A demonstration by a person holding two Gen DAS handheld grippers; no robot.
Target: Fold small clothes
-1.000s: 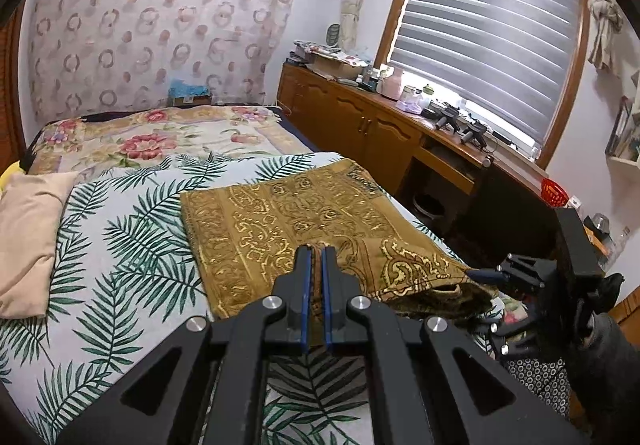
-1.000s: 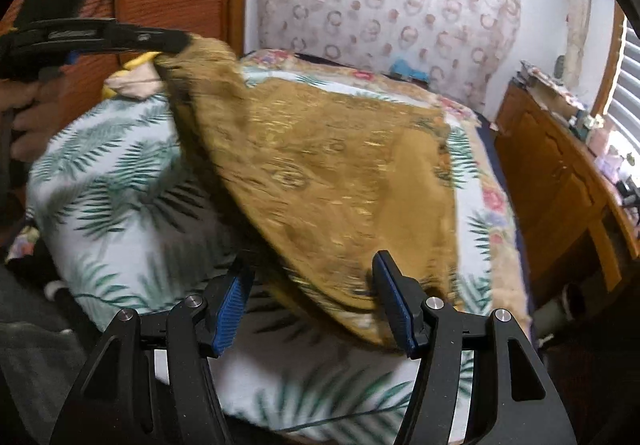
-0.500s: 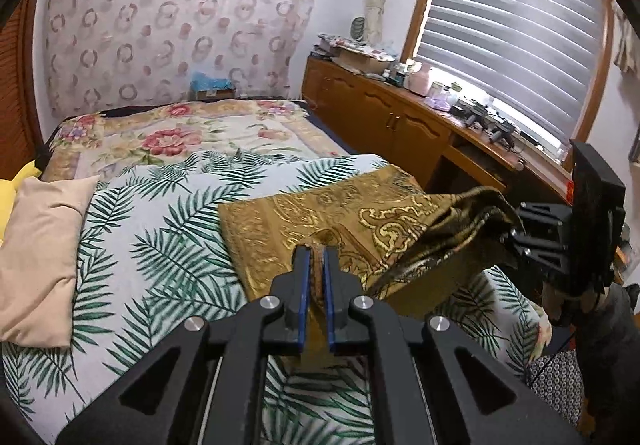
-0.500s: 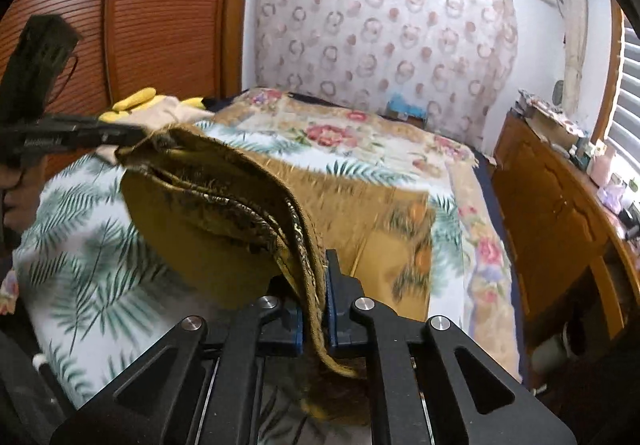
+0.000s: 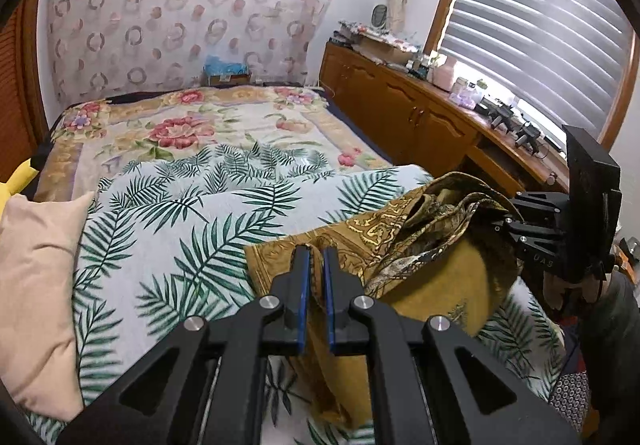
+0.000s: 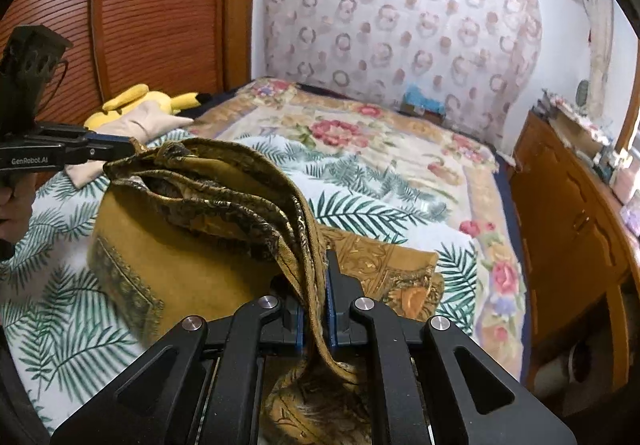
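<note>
fingers (image 5: pixel 303 285): blue-padded, pinching | garment (image 6: pixel 192 245): gold brocade, bunched folds

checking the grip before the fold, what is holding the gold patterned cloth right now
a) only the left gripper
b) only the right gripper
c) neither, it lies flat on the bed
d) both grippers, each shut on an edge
d: the left gripper and the right gripper are each shut on an edge of the gold patterned cloth, lifting it partly off the leaf-print bedspread.
</note>
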